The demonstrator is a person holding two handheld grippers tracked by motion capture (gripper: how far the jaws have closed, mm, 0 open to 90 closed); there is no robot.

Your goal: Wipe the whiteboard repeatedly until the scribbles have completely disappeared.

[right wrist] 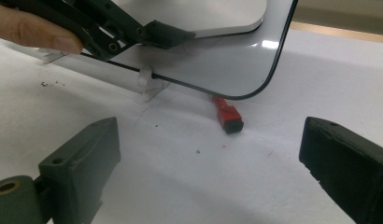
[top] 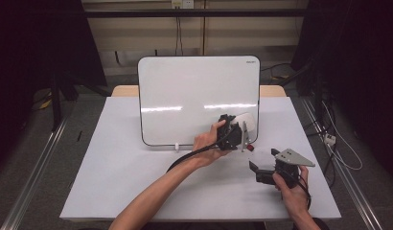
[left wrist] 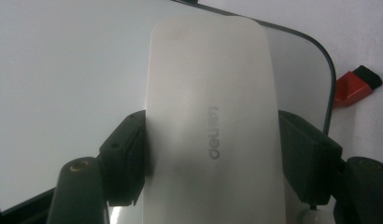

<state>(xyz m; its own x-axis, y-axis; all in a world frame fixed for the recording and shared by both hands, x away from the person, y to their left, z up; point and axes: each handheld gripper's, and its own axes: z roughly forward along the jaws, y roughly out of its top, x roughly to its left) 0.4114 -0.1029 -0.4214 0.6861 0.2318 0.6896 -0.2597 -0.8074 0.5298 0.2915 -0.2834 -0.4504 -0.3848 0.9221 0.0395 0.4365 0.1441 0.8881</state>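
my high camera sits above my side of the bench (top: 137, 191), looking forward and down at the propped whiteboard (top: 185, 96). the left tongs (left wrist: 213, 154) camera is pressed close against the white eraser (left wrist: 213, 93) on that board. the right tongs (right wrist: 208, 163) camera sits low near the bench, facing the board's lower corner; both share the red cap (right wrist: 228, 116).

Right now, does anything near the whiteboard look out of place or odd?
A red marker lies on the table, partly under the whiteboard at its lower right corner. A few dark specks dot the table by the board's foot. Otherwise the left gripper holds the eraser squarely against the board.
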